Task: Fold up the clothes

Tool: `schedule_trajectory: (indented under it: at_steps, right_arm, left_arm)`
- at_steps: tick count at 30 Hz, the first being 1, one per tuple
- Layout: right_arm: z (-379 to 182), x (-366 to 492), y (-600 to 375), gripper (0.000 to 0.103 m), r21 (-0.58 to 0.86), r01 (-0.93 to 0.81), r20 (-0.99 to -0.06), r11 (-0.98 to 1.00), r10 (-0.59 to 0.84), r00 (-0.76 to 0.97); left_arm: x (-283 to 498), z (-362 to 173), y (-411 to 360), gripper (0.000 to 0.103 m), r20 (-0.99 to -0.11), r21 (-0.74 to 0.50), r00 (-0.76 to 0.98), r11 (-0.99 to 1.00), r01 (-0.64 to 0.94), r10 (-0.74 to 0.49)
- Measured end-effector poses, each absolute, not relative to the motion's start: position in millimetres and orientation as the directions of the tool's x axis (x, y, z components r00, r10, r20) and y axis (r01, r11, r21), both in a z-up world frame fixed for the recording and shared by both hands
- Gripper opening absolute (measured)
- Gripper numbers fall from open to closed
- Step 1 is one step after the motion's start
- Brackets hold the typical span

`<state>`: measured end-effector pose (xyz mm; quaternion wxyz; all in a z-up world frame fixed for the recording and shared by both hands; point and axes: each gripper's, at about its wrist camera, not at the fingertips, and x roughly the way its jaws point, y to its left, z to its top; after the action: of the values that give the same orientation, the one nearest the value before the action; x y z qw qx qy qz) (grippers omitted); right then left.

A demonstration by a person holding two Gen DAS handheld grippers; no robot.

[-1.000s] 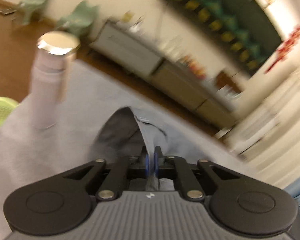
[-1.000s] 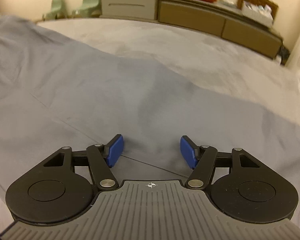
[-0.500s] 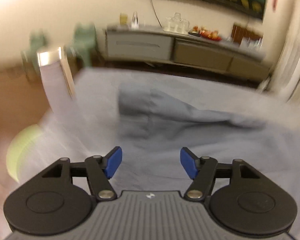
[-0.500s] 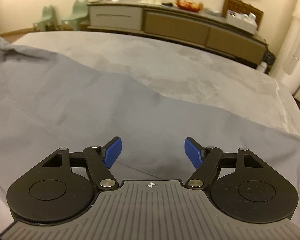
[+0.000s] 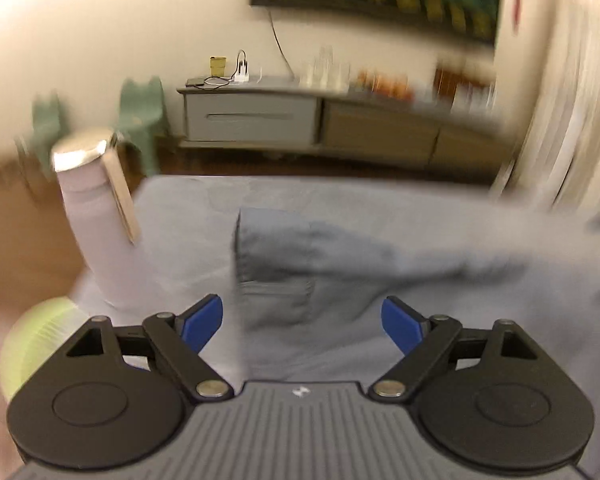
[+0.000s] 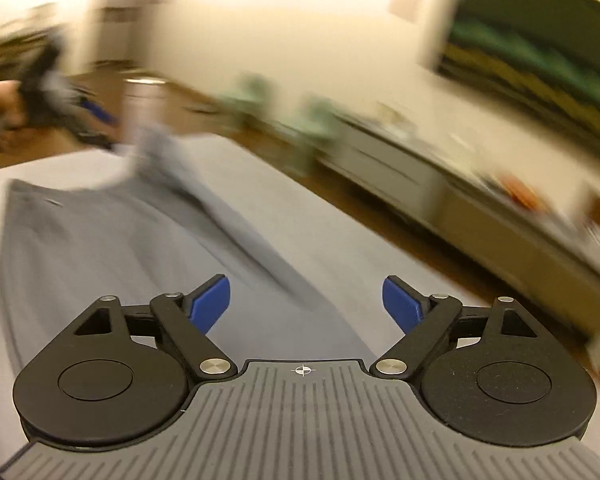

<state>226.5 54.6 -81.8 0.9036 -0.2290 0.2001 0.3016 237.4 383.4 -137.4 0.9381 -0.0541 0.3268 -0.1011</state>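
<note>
the left tongs (image 5: 302, 318) are seen spread wide, with nothing held between the blue-padded fingers (image 5: 204, 320). just beyond them a grey-blue fabric garment (image 5: 300, 256) is laid on the grey cloth-covered bench (image 5: 180, 200), one folded edge standing as a straight line near the middle of the left wrist view. a pale lilac cylindrical bottle with a shiny metal cap (image 5: 96, 216) is stood on the bench to the left of the garment, and a lime green ribbed plastic basket (image 5: 36, 340) is glimpsed past the bench's left edge. a long grey and tan low sideboard (image 5: 300, 120) is set against the far wall, with two small mint green chairs (image 5: 140, 120) beside it; much of this is blurred.

the right tongs (image 6: 306, 306) are likewise held wide apart and grip nothing. in the right wrist view the garment (image 6: 100, 248) is spread flat over the bench (image 6: 320, 232), a raised fold running diagonally across it. the left tongs (image 6: 88, 112) are visible far left, smeared by blur.
</note>
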Motion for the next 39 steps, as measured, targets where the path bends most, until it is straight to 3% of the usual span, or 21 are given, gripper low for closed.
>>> schedule_trajectory:
  at_steps: [5, 6, 8, 9, 13, 15, 20, 23, 29, 30, 31, 32, 33, 35, 36, 39]
  right_arm:
    - [-127, 302, 219, 0.085, -0.404, -0.781, -0.595, 0.476, 0.512, 0.619]
    - [-140, 318, 240, 0.076, -0.409, -0.791, -0.621, 0.455, 0.497, 0.606]
    - [-161, 346, 268, 0.03, -0.372, -0.821, -0.708, 0.434, 0.439, 0.553]
    - [-168, 353, 275, 0.002, -0.367, -0.826, -0.731, 0.427, 0.417, 0.54]
    - [-153, 303, 260, 0.001, -0.404, -0.844, -0.681, 0.352, 0.5, 0.535]
    - [-145, 279, 250, 0.001, -0.399, -0.853, -0.667, 0.338, 0.531, 0.522]
    - [-147, 254, 237, 0.001, -0.363, -0.887, -0.688, 0.286, 0.56, 0.462]
    - [-145, 251, 237, 0.002, -0.357, -0.9, -0.701, 0.249, 0.565, 0.434]
    - [-125, 258, 228, 0.001, -0.333, -0.918, -0.701, 0.216, 0.594, 0.394]
    - [-120, 263, 225, 0.001, -0.324, -0.919, -0.697, 0.225, 0.6, 0.393]
    - [-114, 268, 222, 0.001, -0.316, -0.92, -0.693, 0.234, 0.606, 0.392]
    - [-109, 274, 220, 0.001, -0.311, -0.917, -0.687, 0.248, 0.609, 0.397]
    - [-107, 280, 218, 0.001, -0.301, -0.917, -0.685, 0.264, 0.609, 0.4]
    - [-103, 294, 214, 0.003, -0.269, -0.917, -0.688, 0.294, 0.608, 0.397]
    - [-101, 299, 211, 0.011, -0.242, -0.923, -0.694, 0.3, 0.612, 0.38]
    - [-92, 324, 208, 0.051, -0.051, -0.958, -0.707, 0.281, 0.667, 0.233]
  left_arm:
    - [238, -142, 423, 0.095, -0.457, -0.465, 0.81, 0.875, 0.134, -0.367]
    - [240, -143, 429, 0.095, -0.445, -0.499, 0.811, 0.857, 0.126, -0.379]
    - [244, -144, 438, 0.095, -0.431, -0.528, 0.808, 0.838, 0.134, -0.401]
    - [244, -146, 441, 0.096, -0.422, -0.536, 0.816, 0.834, 0.128, -0.396]
    - [237, -161, 434, 0.1, -0.423, -0.481, 0.777, 0.842, 0.244, -0.467]
    - [227, -165, 418, 0.1, -0.429, -0.397, 0.743, 0.846, 0.356, -0.514]
    - [218, -162, 390, 0.1, -0.437, -0.213, 0.776, 0.891, 0.402, -0.455]
    - [216, -158, 391, 0.1, -0.426, -0.165, 0.794, 0.9, 0.403, -0.433]
    - [237, -168, 394, 0.097, -0.479, -0.162, 0.675, 0.812, 0.561, -0.562]
    - [242, -171, 396, 0.091, -0.494, -0.173, 0.644, 0.792, 0.586, -0.584]
    - [247, -174, 397, 0.064, -0.508, -0.185, 0.613, 0.771, 0.609, -0.606]
    - [250, -178, 398, 0.021, -0.526, -0.198, 0.592, 0.765, 0.613, -0.611]
    - [253, -182, 399, 0.002, -0.544, -0.212, 0.572, 0.76, 0.615, -0.614]
    - [249, -186, 401, 0.002, -0.534, -0.219, 0.581, 0.764, 0.607, -0.615]
    - [242, -187, 400, 0.002, -0.524, -0.219, 0.577, 0.753, 0.62, -0.627]
    - [230, -184, 401, 0.001, -0.493, -0.226, 0.578, 0.737, 0.637, -0.65]
